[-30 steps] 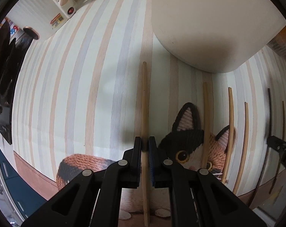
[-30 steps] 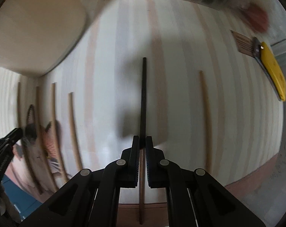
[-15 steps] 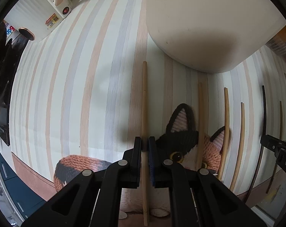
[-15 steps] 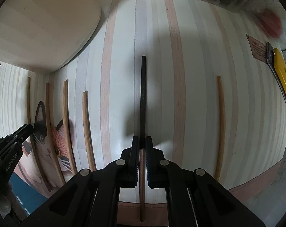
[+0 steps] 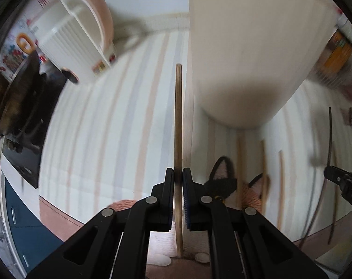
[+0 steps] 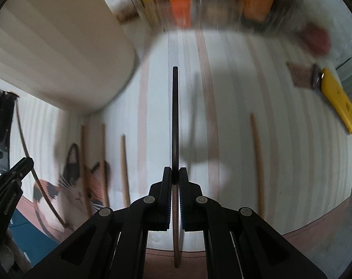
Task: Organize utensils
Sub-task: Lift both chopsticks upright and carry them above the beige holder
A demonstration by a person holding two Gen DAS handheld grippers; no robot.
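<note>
A striped mat in pale grey, cream and peach bands is spread over most of both views, and its brown border is seen along the near edge. Whether a bench lies under it cannot be told. A large cream container with a rounded corner is set on the mat at the far side; in the right wrist view it fills the upper left. A white ribbed appliance with a pink handle is seen blurred at the upper left of the left wrist view. A woven cat picture is shown on the near part of the mat.

Three light wooden chopsticks are laid side by side on the mat, two of them across the cat picture. One more light wooden chopstick is laid well apart to the right. A yellow flat object is seen at the far right edge.

The left tool is clenched on a light wooden chopstick, which is gripped near its lower half and runs straight away from the camera. The right tool is clenched on a dark chopstick, held the same way. Both held sticks appear to be clear of the mat, judging by the shadow beside the dark one.
</note>
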